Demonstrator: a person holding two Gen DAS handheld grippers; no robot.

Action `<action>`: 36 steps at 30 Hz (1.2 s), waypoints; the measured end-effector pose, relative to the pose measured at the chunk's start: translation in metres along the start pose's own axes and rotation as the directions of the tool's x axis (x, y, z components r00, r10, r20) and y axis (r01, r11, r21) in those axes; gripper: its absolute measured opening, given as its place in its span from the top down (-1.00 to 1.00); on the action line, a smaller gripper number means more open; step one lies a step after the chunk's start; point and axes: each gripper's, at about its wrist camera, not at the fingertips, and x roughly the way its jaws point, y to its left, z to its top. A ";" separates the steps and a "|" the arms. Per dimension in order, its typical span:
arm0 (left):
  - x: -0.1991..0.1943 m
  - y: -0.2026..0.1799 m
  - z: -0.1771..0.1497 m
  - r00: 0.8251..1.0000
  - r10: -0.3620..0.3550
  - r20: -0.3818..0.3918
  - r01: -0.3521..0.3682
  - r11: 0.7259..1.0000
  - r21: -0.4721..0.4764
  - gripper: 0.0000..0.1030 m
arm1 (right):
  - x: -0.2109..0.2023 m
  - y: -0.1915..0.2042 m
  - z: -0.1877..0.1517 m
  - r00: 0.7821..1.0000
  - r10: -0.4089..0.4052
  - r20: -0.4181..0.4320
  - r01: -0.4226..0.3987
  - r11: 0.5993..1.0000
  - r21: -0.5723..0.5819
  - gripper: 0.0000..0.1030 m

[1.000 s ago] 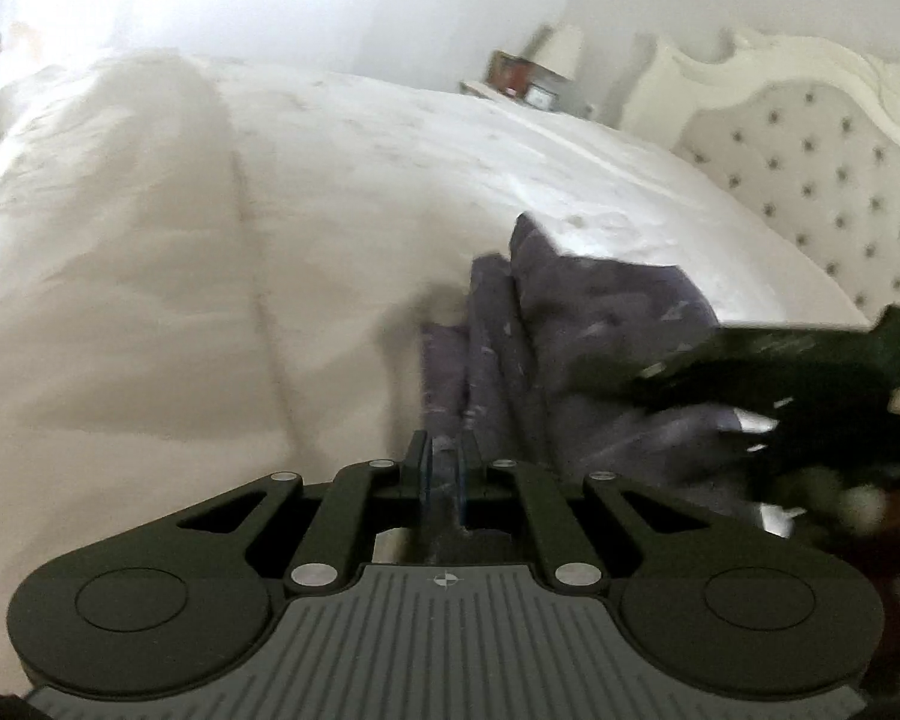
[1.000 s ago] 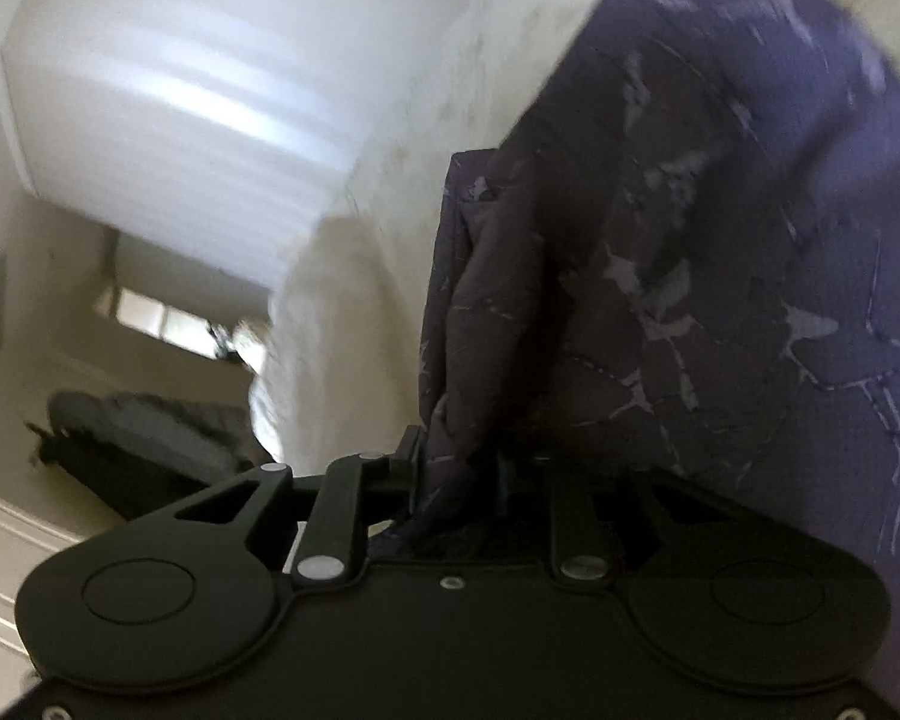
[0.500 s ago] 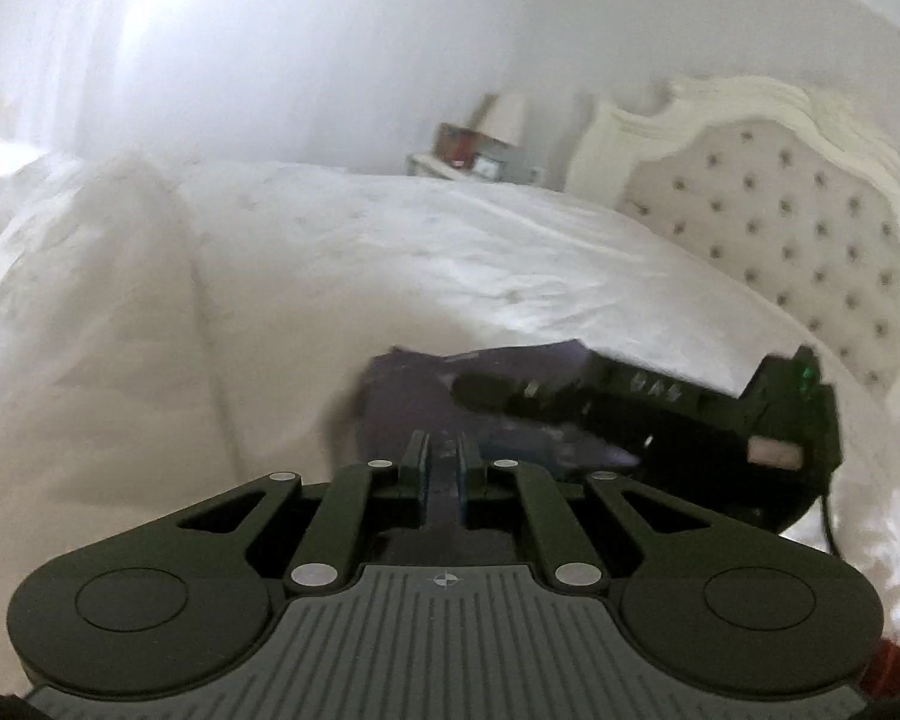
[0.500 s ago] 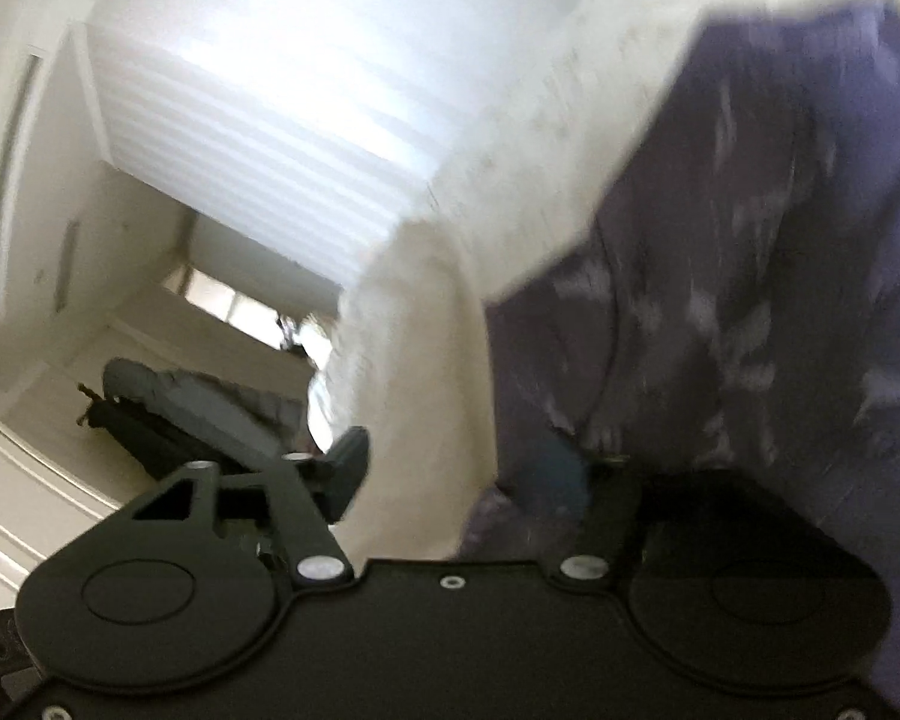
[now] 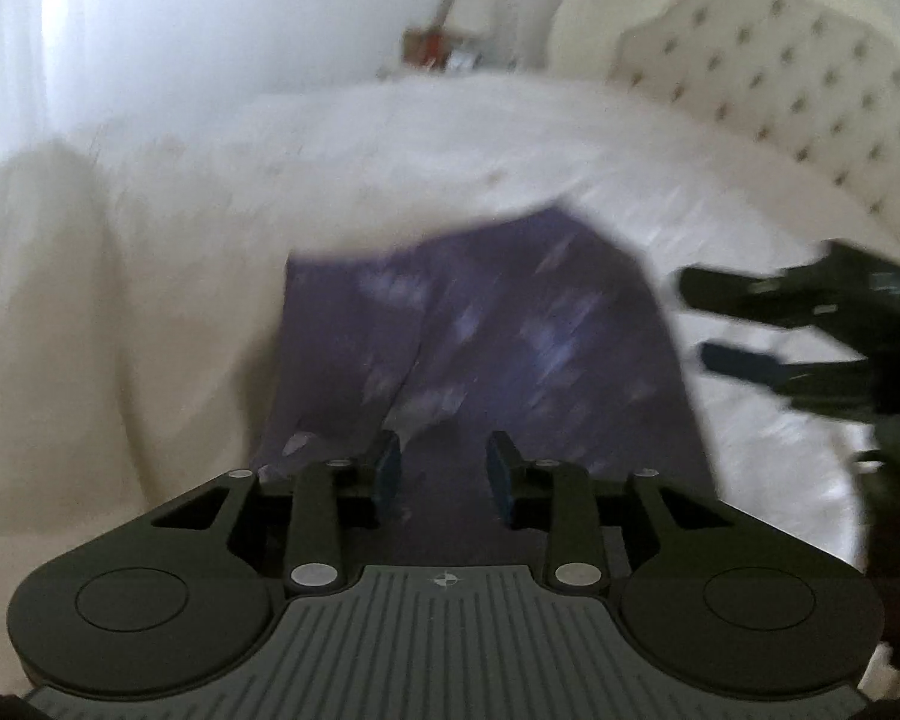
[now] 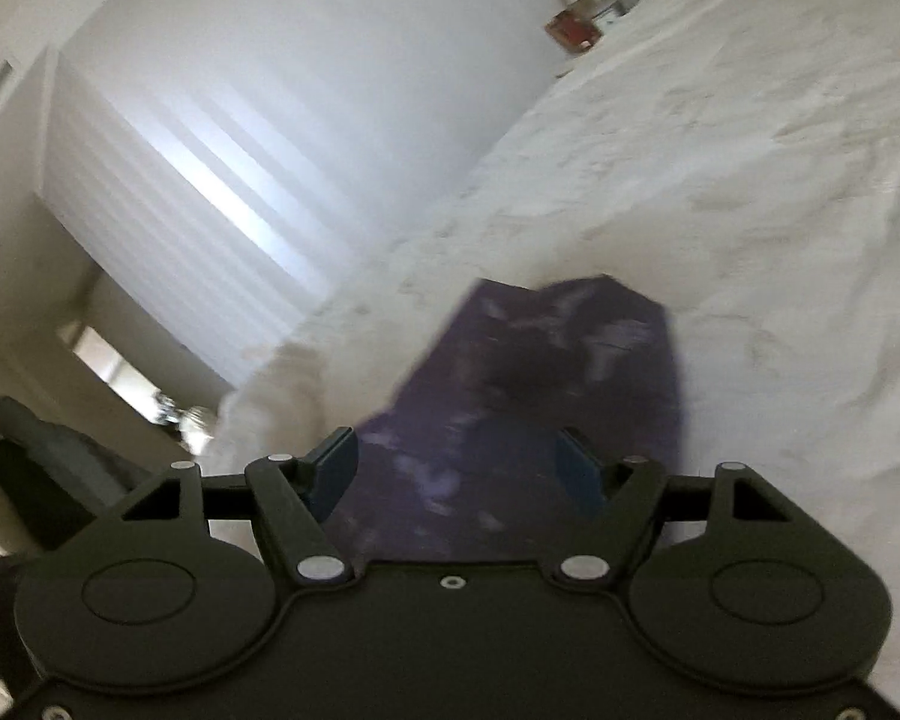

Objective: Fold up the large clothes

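A dark purple garment with pale marks (image 5: 480, 336) lies folded flat on the white bed; it also shows in the right wrist view (image 6: 546, 396). My left gripper (image 5: 444, 468) is open and empty, its fingers just above the garment's near edge. My right gripper (image 6: 456, 468) is open and empty over the garment's near end. In the left wrist view the right gripper (image 5: 726, 324) hovers to the right of the garment, its jaws apart. Both views are motion-blurred.
The white quilted bedspread (image 5: 390, 168) has a raised fold at the left (image 5: 42, 276). A tufted headboard (image 5: 780, 78) stands at the far right. A nightstand with small items (image 5: 444, 48) is behind the bed. A dark chair (image 6: 42, 456) stands beside the bed.
Both grippers opened and let go of the purple garment. It now lies flat on the bed. The right gripper drew back to the right of it.
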 end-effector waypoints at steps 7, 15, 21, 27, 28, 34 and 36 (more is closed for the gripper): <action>0.007 0.017 -0.009 1.000 0.010 -0.023 -0.010 1.000 -0.017 0.22 | -0.009 -0.011 -0.006 0.997 -0.083 -0.007 0.082 0.995 -0.051 -0.47; 0.009 0.015 -0.010 1.000 0.005 -0.024 -0.006 0.999 -0.032 0.16 | 0.001 0.007 -0.001 0.989 -0.143 0.031 0.146 0.980 -0.136 -0.47; 0.010 0.018 -0.010 1.000 -0.002 -0.024 0.001 0.999 -0.040 0.16 | 0.014 0.020 0.014 0.980 -0.195 0.043 0.199 0.951 -0.235 -0.47; 0.010 0.018 -0.011 1.000 -0.004 -0.020 0.003 0.999 -0.043 0.15 | 0.037 0.029 0.023 0.968 -0.250 0.030 0.246 0.915 -0.320 -0.47; 0.010 0.018 -0.011 1.000 -0.005 -0.019 0.004 0.999 -0.043 0.15 | 0.040 0.029 0.023 0.966 -0.256 0.027 0.251 0.910 -0.329 -0.47; 0.009 0.018 -0.014 1.000 -0.005 -0.009 0.004 0.999 -0.037 0.15 | 0.066 0.024 0.026 0.948 -0.318 0.000 0.298 0.888 -0.351 -0.59; 0.009 0.017 -0.016 1.000 -0.003 -0.003 0.003 0.999 -0.034 0.14 | 0.077 0.020 0.030 0.939 -0.343 -0.017 0.316 0.882 -0.350 -0.63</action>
